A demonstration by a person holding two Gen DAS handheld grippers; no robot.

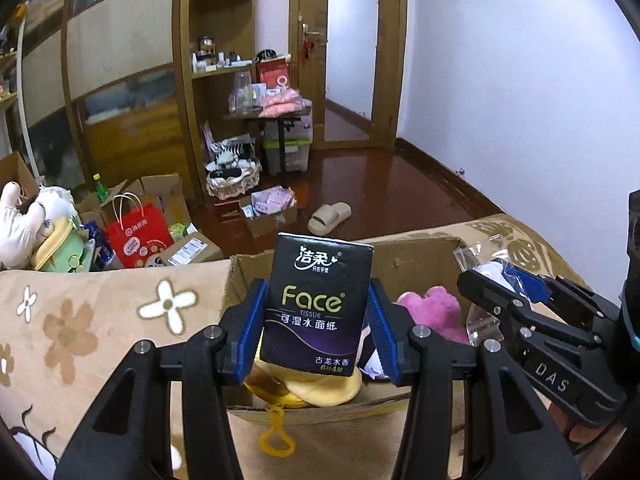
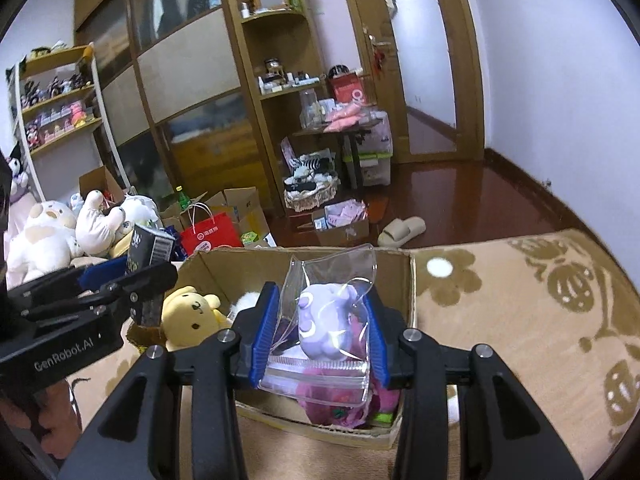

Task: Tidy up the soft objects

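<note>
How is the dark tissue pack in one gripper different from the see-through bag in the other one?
The dark purple-black Face tissue pack is opaque and printed with lettering; the clear plastic zip bag shows a pale purple toy inside. The pack keeps flat, boxy sides, while the bag is crinkled and wavy at its top. The left gripper holds the pack; the right gripper holds the bag. Both are clamped upright over the open cardboard box.

both wrist views over cardboard box [image 1: 400, 252]
</note>
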